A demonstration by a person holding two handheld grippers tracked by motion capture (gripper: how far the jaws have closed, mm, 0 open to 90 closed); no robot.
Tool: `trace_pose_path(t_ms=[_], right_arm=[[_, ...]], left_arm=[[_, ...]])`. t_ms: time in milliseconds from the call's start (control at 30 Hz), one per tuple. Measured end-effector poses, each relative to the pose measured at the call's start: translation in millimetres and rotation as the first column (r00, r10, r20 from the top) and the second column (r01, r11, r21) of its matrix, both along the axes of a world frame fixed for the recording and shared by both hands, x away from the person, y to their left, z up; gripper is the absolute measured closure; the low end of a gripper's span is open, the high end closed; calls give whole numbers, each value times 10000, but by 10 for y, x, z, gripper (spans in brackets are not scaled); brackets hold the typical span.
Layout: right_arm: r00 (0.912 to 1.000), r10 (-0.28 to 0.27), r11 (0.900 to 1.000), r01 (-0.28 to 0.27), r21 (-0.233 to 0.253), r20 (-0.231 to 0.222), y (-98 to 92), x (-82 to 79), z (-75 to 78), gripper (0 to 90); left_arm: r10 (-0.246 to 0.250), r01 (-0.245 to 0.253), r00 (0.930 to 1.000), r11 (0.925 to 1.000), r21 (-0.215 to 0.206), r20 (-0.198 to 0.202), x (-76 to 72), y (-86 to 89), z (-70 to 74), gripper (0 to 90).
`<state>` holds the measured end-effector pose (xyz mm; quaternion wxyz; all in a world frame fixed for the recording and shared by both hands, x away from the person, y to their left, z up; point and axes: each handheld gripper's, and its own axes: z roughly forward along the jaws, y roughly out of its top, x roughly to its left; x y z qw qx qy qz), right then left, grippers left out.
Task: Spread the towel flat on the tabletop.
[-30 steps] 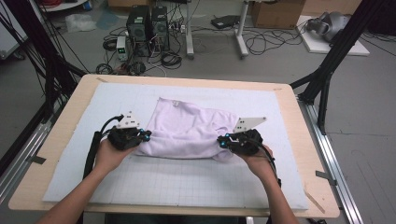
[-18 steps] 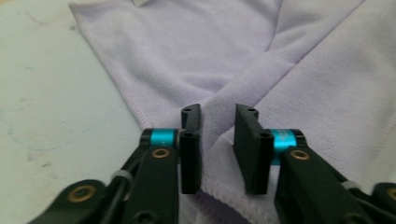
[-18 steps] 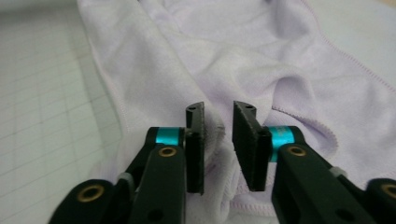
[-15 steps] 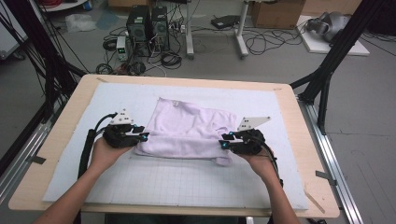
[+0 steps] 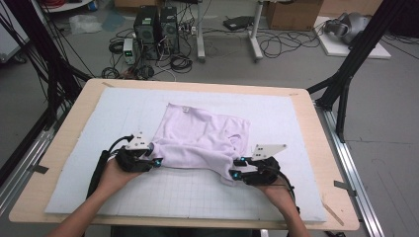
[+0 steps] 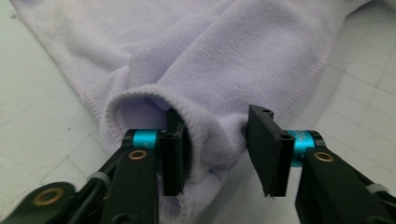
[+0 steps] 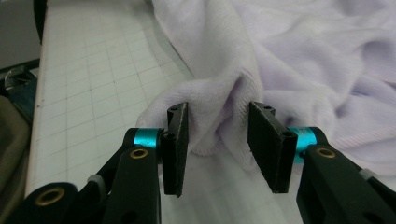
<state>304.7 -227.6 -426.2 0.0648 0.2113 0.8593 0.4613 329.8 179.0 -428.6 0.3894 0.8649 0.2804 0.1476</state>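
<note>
Table: wooden table (image 5: pixel 59 148) carried a white gridded mat (image 5: pixel 197 192).
Garment: lilac sweatshirt (image 5: pixel 202 136) lay rumpled mid-mat.
Left gripper (image 6: pixel 215 149): jaws parted around a cuff (image 6: pixel 154 112).
Right gripper (image 7: pixel 217 140): jaws apart, straddling a bunched fold.
Risk: neither clamped; fabric likely to slip free if pulled.

I count one pale lilac garment (image 5: pixel 200 140) on the white mat (image 5: pixel 296 123), one mat on the one tabletop (image 5: pixel 86 96). Two grippers are mine: my left gripper (image 5: pixel 154 157) at the garment's near-left edge, my right gripper (image 5: pixel 236 168) at its near-right edge. Two computer towers (image 5: pixel 157 22) stand on the floor beyond the tabletop.
</note>
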Motion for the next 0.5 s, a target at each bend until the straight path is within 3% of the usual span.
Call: trace_pose_path(t_ms=[100,233,500], right_arm=[[9999,-115,9999,114,-45,-75,128,51,-53,639],[9996,171,9996,-167,-208,220,234,74,-51,826],[9989,360,9993,-362,82,291,63,-48,143,863]], left_arm=[[32,-32,10000,10000,-9,-26,37,-24,-13,788],[0,0,10000,10000,81,21,0,-20,36,845],[-81,92,9995,9993,-349,313,-225,184,322,854]])
